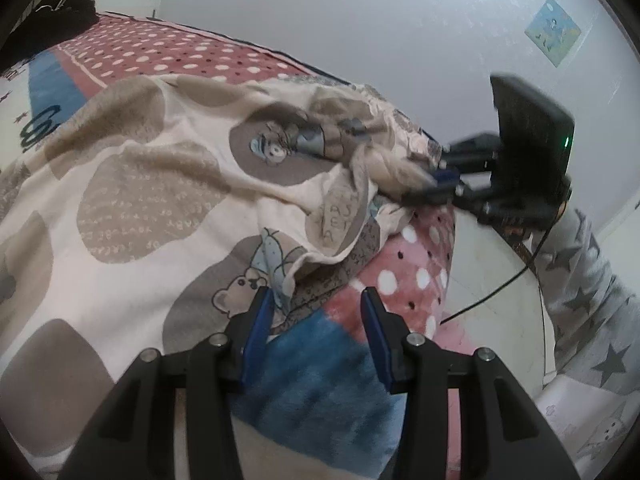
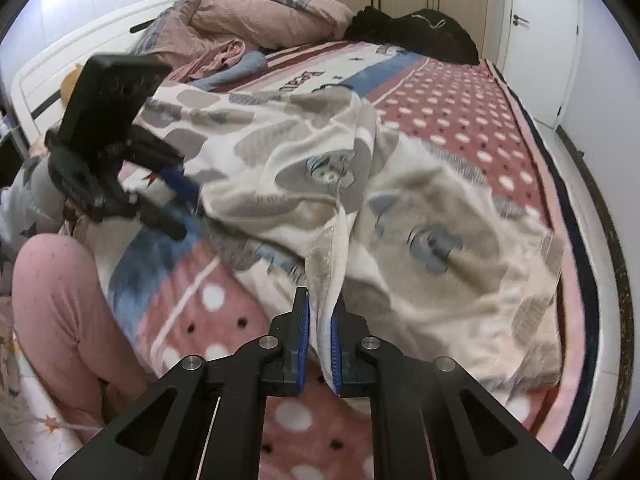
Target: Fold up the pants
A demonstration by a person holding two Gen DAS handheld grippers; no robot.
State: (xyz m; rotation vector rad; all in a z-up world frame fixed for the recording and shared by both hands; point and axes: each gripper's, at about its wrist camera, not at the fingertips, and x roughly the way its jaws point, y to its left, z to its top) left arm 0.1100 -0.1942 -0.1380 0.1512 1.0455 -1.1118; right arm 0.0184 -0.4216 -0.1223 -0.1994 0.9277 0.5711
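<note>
Right gripper [image 2: 320, 344] was clamped on a bunched edge of the bear-print pants [image 2: 420, 240]. Left gripper [image 1: 316, 320], jaws apart and empty, hovered just beside their near edge; the pants stretched away across the bed [image 2: 460, 92].

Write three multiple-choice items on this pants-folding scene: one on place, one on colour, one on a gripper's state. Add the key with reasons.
1. Where do the pants lie?
A. on the bed
B. on the floor
C. on a chair

2. What colour are the dots on the blanket?
A. green and yellow
B. white and black
C. orange only

3. How is the right gripper?
A. open above the cloth
B. shut on nothing
C. shut on the pants

Key: 1 A, they spread over the bed's blanket; 2 B, white and black dots on pink; 3 C, a cloth fold sits between its blue pads.
</note>
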